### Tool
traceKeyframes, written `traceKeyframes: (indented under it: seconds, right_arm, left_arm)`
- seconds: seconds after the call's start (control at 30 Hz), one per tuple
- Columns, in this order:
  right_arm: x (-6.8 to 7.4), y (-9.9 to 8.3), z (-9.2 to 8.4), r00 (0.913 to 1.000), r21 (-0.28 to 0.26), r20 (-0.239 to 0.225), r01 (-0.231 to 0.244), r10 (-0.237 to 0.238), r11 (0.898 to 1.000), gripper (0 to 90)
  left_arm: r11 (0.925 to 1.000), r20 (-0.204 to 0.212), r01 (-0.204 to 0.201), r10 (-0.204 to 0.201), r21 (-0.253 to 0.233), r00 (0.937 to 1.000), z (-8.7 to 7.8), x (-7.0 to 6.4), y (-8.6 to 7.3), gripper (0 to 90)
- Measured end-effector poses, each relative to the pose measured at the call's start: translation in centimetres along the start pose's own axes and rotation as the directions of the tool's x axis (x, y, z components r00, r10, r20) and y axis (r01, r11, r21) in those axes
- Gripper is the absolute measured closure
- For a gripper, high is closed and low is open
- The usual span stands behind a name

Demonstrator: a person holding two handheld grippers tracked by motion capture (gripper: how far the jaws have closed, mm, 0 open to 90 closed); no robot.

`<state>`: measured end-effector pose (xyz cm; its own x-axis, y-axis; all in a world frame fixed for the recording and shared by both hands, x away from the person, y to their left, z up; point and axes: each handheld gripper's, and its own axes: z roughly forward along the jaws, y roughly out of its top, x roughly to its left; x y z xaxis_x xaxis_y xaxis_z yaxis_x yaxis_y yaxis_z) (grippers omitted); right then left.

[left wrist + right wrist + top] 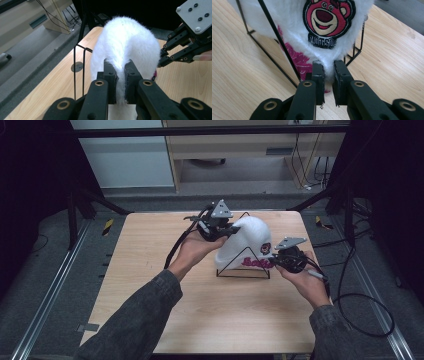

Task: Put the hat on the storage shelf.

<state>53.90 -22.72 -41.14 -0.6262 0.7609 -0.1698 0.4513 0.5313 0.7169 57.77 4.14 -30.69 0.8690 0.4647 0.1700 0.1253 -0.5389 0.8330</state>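
Left gripper [231, 231] clamped on rear edge of white fluffy hat [245, 240], pinching fold of pile between pads. Hat sits over black wire stand [243, 270] at table [150, 270] centre. Right gripper [276, 261] clenched on front brim, just below embroidered bear patch [329, 18]. Best approach, likely: move both hands evenly, keep brim level, avoid snagging wire. Hat: soft, domed, long-napped plush. Stand: thin rigid triangular rods. Table: smooth pale wood grain.

White fuzzy hat [246, 240], pink bear patch [329, 15], pink lettering; black wire stand [243, 274]; light wood table [150, 270].
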Motion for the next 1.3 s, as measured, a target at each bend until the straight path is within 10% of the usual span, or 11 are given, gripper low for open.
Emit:
traceKeyframes:
  seconds: [0.6, 1.3]
  right_arm:
    - [0.2, -1.2, 0.4, 0.9999, 0.035, -0.003, -0.011, 0.011, 0.999, 73.0]
    - [1.7, -3.4, -3.3, 0.992, -0.066, 0.025, -0.122, 0.124, 0.99, 49.3]
  left_arm:
    - [0.9996, 0.014, -0.001, 0.0, 0.029, 0.9999, 0.6, -0.7, -1.2, 79.7]
    - [0.9997, -0.093, 0.008, -0.006, 0.024, 0.9956, -1.2, -2.9, -1.7, 14.3]
